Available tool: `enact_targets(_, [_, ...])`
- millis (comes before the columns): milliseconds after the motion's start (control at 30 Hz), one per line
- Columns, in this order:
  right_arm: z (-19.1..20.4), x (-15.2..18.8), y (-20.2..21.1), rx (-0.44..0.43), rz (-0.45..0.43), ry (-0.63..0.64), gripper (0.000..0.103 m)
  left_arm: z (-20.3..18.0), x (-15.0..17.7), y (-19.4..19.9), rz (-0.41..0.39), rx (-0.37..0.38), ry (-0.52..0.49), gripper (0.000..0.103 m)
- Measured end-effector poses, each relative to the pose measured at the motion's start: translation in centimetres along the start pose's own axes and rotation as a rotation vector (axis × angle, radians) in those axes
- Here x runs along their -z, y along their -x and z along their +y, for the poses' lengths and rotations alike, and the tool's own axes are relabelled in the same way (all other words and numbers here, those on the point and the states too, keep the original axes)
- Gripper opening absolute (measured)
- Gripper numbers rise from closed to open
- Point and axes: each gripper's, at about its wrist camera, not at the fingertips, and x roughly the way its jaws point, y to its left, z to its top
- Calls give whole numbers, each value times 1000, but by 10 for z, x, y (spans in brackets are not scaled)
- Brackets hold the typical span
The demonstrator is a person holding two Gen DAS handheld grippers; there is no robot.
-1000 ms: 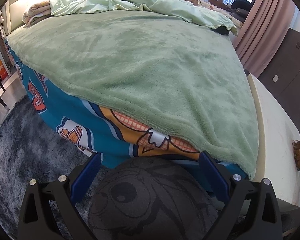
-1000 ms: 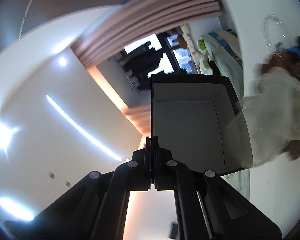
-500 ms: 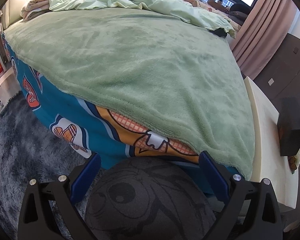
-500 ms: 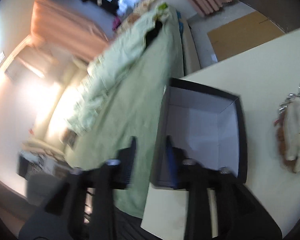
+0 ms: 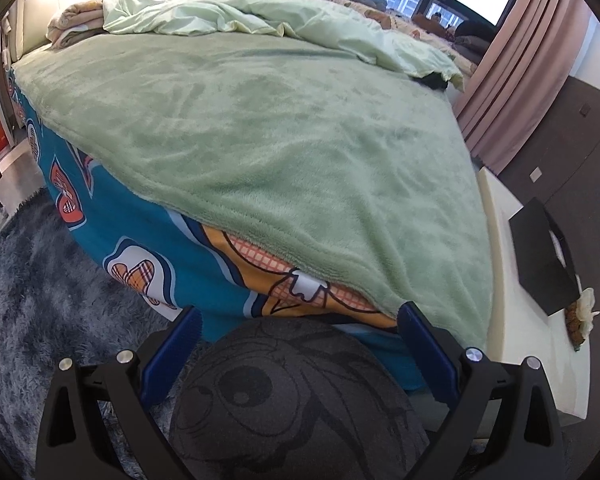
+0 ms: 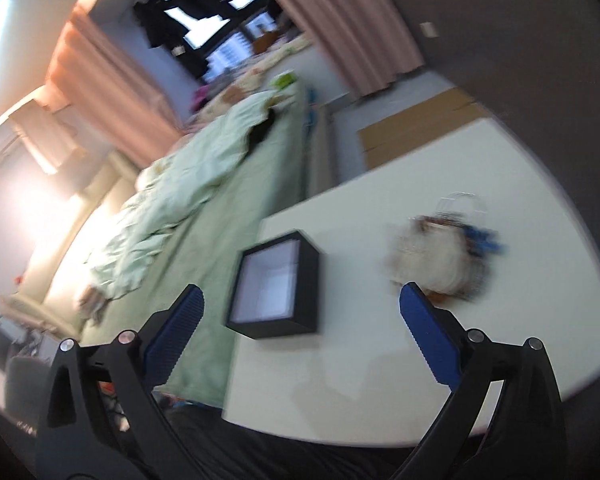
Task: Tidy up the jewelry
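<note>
In the left wrist view a grey shaggy rug (image 5: 32, 280) fills the lower left, and beside it stands the bed, its side in a blue cartoon-print sheet (image 5: 140, 236) under a green fleece blanket (image 5: 284, 136); a paler green duvet (image 5: 260, 16) lies crumpled at the far end. The left gripper (image 5: 298, 344) stands wide, its blue pads either side of a dark knee with a printed cartoon figure (image 5: 284, 404) — whether the pads touch the cloth I cannot tell. Right of the bed runs a white table (image 5: 540, 360), and on it a black box (image 5: 540, 264) with a small blurred bundle of jewelry (image 5: 580, 316) just beside its near corner.

In the right wrist view, which is smeared with motion blur, the bed with its green blanket (image 6: 220, 232) lies at left and the white table (image 6: 380, 380) at right. The black box (image 6: 276, 292) sits open on the table close to the edge next to the bed, its pale inside showing; nothing can be made out within it. The right gripper (image 6: 300, 320) has just been opening and now stands fully spread with nothing between its pads, clear of the box. Further right, apart from the box, lies the jewelry (image 6: 440, 256) — a whitish and brown heap with something blue and a clear loop at its far side, too blurred to tell piece from piece
</note>
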Motion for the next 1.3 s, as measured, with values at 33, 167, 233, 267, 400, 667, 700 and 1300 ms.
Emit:
enact_targets(33, [-1,5,9,24,-14,7,98,-1,1,5,-11,2,1,95])
enact_targets(167, [-2,28,54,73,-147,64,98,-10,5,25,-55,0,-37,95])
enact_targets(233, [-2,34,76,103,-212,103,98,-20,9,41,-101,33,-86,95])
enact_targets(267, [0,37,87,125,-244,125,98,-24,12,49,-128,34,-101,95])
enact_targets(400, [0,39,112,159,-313,154,98,-37,19,81,-226,68,-140,95])
enact_targets(667, [1,49,155,191,-347,211,98,-69,9,159,-403,261,-140,95])
enact_targets(700, [2,50,158,198,-343,220,98,-76,7,170,-420,280,-154,95])
enact_targets(1300, [34,76,181,237,-204,289,98,-169,45,256,-412,449,-463,95])
